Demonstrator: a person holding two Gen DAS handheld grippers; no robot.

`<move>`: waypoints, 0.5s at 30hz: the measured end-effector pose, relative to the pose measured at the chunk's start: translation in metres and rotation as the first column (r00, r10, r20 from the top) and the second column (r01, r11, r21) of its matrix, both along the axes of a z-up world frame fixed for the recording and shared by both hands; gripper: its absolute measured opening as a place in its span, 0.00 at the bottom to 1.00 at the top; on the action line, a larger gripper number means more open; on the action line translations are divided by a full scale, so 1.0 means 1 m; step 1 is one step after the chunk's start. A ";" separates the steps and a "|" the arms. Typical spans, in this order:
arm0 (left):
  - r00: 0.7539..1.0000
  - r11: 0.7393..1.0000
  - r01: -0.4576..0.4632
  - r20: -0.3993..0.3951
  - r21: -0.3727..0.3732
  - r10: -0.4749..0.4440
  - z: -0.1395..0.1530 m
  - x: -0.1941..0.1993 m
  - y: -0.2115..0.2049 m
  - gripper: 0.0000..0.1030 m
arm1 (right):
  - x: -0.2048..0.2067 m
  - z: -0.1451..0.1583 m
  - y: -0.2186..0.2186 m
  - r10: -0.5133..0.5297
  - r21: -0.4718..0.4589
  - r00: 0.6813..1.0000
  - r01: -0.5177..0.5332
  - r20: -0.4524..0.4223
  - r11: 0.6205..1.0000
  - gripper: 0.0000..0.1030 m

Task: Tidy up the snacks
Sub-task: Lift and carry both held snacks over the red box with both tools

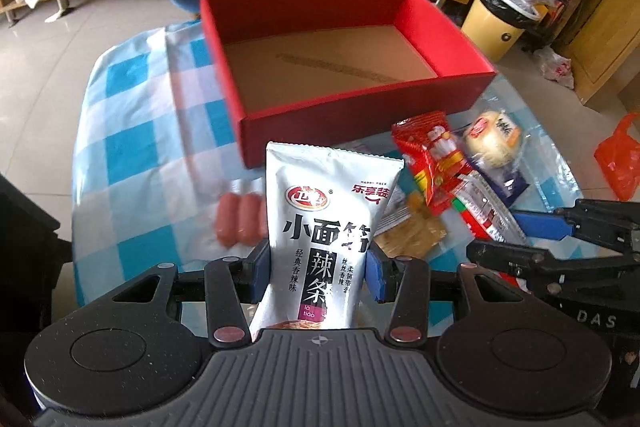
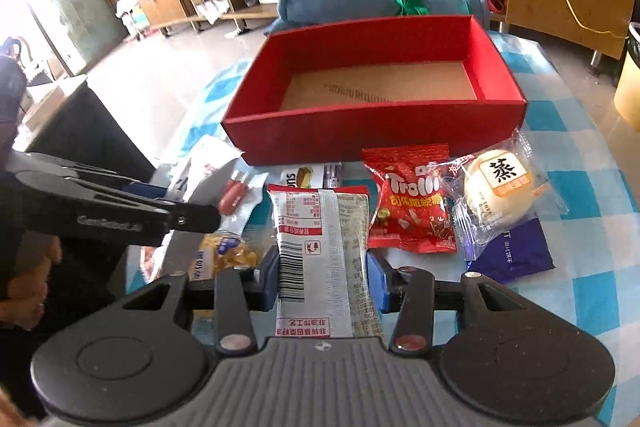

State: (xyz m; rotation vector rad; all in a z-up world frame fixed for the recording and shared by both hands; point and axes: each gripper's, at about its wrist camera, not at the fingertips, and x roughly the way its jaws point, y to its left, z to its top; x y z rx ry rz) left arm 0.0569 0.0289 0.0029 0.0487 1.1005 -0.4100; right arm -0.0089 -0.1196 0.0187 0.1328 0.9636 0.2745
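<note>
Nearest the left wrist camera, the left claw pinches a silver spicy-strip pouch between its blue pads, holding it upright with its front showing: "小面筋", "辣条", "经典香辣味", "là tiáo" and a red oval logo. The right wrist view shows what that one cannot: the right claw clamps a silver packet back side up, with a barcode, a red-framed nutrition table and "非油炸工艺" printed upside down. Both claws stand narrow, closed on their packets, and tilt downward toward the table with its blue-and-white check cloth.

The red cardboard box with a bare brown floor sits at twelve o'clock in both views, empty inside. From the left wrist, twin sausages lie at nine o'clock of the pouch, blurred; at two o'clock lie a red gummy bag and a wrapped steamed bun, and the right claw's black arm enters at three o'clock.

Only the right wrist view makes the labels legible: "Trolli" on the red gummy bag, "蒸" on the bun, a dark blue pouch under it at four o'clock, a yellow chip bag at nine o'clock, and a small cake packet beginning "su". The left claw's arm, marked "GenRobot.AI", crosses at nine o'clock, with fingers of a hand below it.
</note>
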 end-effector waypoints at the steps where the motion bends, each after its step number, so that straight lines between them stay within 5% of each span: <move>1: 1.000 1.000 0.001 0.006 0.000 -0.001 0.002 -0.001 -0.002 0.53 | -0.002 0.001 -0.002 -0.002 0.014 1.000 0.002 -0.003 1.000 0.38; 15: 0.996 0.999 0.008 0.093 -0.042 -0.004 0.031 0.026 -0.034 0.53 | 0.025 0.036 -0.017 -0.079 0.003 0.991 0.079 0.106 0.997 0.38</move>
